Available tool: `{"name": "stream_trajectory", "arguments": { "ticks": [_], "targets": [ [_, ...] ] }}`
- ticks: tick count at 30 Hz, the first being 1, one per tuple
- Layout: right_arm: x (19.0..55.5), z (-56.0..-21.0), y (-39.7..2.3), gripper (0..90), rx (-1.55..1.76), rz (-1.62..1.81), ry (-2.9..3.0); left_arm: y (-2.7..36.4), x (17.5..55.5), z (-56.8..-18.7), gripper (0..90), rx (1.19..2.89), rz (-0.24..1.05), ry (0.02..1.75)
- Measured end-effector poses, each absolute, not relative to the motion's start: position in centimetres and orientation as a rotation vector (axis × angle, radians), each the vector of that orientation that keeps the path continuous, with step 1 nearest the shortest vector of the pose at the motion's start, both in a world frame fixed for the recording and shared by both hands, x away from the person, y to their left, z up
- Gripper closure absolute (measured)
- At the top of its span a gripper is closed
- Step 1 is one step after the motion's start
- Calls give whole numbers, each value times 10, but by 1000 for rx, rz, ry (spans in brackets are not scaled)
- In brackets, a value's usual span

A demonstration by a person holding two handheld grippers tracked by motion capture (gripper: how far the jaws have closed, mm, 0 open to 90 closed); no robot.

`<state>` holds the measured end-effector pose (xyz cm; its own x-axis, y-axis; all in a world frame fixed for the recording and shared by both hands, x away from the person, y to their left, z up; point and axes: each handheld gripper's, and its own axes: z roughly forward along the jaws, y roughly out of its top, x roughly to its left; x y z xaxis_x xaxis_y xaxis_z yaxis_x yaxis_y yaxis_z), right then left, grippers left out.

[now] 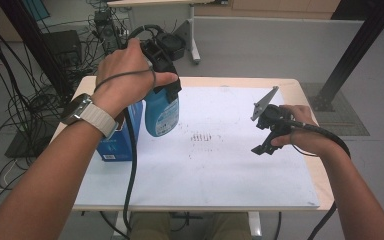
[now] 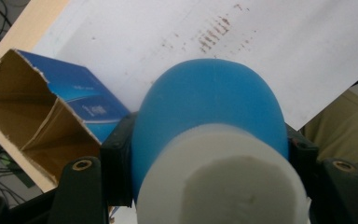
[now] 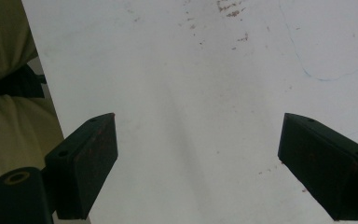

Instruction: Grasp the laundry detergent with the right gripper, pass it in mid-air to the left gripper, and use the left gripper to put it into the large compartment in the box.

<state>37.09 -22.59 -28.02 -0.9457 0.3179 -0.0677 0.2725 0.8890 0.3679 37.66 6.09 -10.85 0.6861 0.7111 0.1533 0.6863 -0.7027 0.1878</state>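
Observation:
A blue bottle (image 1: 161,116) with a white cap (image 2: 223,182) hangs upright just above the table's left side, and my left gripper (image 1: 167,92) is shut on its upper part from above. The left gripper view has the black jaws pressed against both sides of the bottle (image 2: 209,102). Right beside it stands an open blue cardboard box (image 1: 120,140), whose brown inside (image 2: 32,116) looks empty. Over the right side of the white sheet (image 1: 220,165), my right gripper (image 1: 261,149) is open, with only bare sheet between its pads (image 3: 86,158).
The white sheet covers most of the wooden table (image 1: 305,100) and has small dark marks (image 1: 202,137) at its middle. Cables and equipment (image 1: 55,50) lie on the floor beyond the table's left side. A black post (image 1: 355,50) stands at the far right.

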Motion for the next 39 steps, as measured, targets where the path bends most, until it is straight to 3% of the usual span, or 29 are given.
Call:
{"name": "stream_trajectory", "arguments": {
  "ticks": [20, 39],
  "targets": [
    [377, -280, -223, 121, 450, 531, 2938, 98, 390, -79, 376, 2612, 425, 1477],
    [386, -279, -225, 121, 446, 505, 2950, 126, 406, -59, 376, 2492, 362, 1683]
  ]
}}
